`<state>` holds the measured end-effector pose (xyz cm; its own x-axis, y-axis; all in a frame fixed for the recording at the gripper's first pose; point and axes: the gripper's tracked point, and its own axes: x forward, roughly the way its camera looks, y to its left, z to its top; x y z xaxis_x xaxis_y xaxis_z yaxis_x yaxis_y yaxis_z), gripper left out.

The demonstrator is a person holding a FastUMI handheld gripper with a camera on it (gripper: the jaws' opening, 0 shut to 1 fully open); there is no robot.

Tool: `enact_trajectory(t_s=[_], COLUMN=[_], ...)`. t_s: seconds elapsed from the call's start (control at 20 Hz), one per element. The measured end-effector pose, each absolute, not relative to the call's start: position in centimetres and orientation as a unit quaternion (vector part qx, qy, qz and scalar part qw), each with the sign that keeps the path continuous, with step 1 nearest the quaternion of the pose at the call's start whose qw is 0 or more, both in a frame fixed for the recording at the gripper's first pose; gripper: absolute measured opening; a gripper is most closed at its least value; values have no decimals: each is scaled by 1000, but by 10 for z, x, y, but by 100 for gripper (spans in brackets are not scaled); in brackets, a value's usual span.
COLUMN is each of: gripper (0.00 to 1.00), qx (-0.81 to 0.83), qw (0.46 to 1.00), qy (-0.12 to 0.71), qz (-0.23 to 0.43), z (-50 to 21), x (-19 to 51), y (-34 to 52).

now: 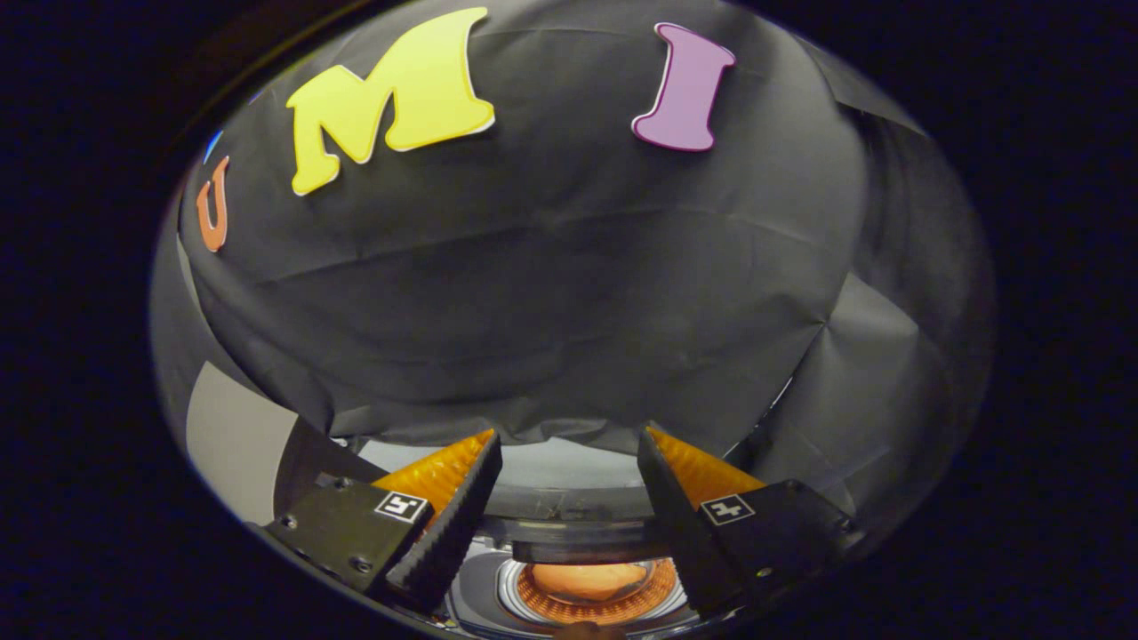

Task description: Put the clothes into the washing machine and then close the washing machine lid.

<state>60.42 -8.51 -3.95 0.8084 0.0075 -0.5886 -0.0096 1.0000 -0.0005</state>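
washing machine (587,587) below jaws, drum glowing | lid (578,511) judged stiff, light; push near its front edge | gripper (569,462) jaws apart, holding nothing

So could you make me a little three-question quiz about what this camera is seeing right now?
1. True or false: the hand-held gripper is clamped on a piece of clothing.
2. What lies below and between the fingers: (a) a folded towel, (b) the washing machine with its round drum opening, (c) a laundry basket?
3. Fill in: behind the machine hangs the booth's black ____ wall.

Key: 1. False; the fingers stand apart with nothing between them. 2. b; something orange shows inside the opening, but what it is cannot be told. 3. cloth.
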Motion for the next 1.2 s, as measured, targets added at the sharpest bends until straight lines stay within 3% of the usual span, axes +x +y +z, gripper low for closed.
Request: enact_trajectory(t_s=[0.55, 1.2], gripper=[97, 97], qx=[-3, -4], qw=[958, 970], qy=[284, 237], qz=[48, 52], z=[-39, -40], x=[603, 568], y=[-82, -84])
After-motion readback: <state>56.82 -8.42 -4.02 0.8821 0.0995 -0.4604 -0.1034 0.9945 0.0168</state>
